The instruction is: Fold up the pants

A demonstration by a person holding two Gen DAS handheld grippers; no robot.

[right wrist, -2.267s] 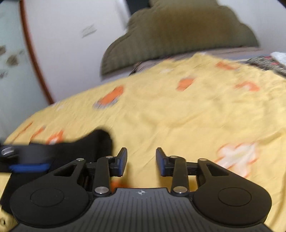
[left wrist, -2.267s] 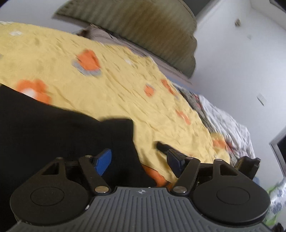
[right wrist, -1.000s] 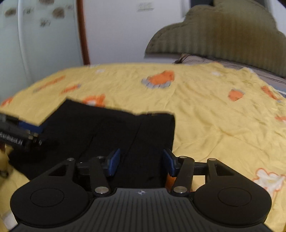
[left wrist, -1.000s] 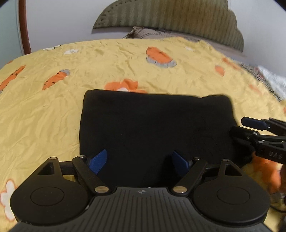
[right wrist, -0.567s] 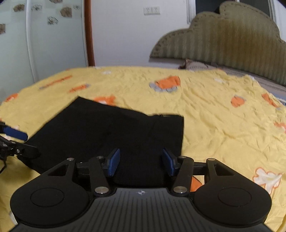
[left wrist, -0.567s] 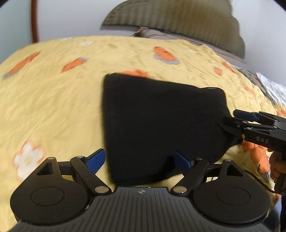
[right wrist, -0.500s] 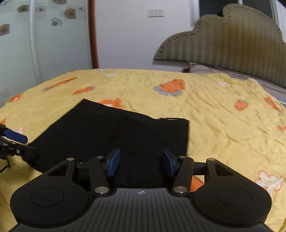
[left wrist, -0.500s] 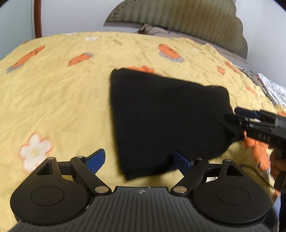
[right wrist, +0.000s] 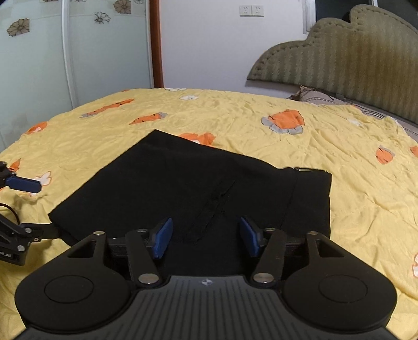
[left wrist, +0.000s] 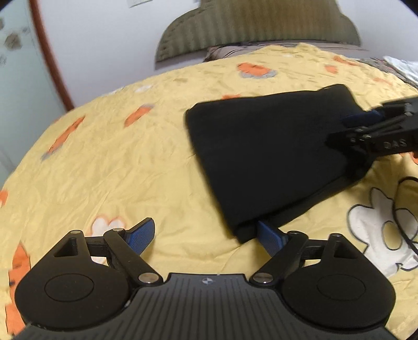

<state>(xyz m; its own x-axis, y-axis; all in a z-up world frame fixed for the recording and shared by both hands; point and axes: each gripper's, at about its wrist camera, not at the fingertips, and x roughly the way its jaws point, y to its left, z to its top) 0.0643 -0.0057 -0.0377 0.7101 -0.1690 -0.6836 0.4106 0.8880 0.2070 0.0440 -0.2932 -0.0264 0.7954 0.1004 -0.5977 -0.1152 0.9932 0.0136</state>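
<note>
My left gripper (left wrist: 205, 236) and right gripper (right wrist: 206, 236) both have their fingers spread, gripping nothing. The pants (right wrist: 198, 191) lie folded on the bed (right wrist: 339, 146), just ahead of my right fingers and beyond my left gripper's right finger. I judge a careless nudge could drag a corner and undo the fold. The black cloth hides its layers, and the near edge is cut off behind my right gripper.

A yellow bedspread (right wrist: 235, 123) printed with orange carrots and white flowers is spread over the bed, lightly creased. An olive, ribbed, scalloped headboard (right wrist: 352, 52) is set against the white wall. A double wall socket (right wrist: 251, 10) is mounted high, beside a reddish-brown door frame (right wrist: 156, 44) and frosted, flower-patterned glass panels (right wrist: 39, 52).
</note>
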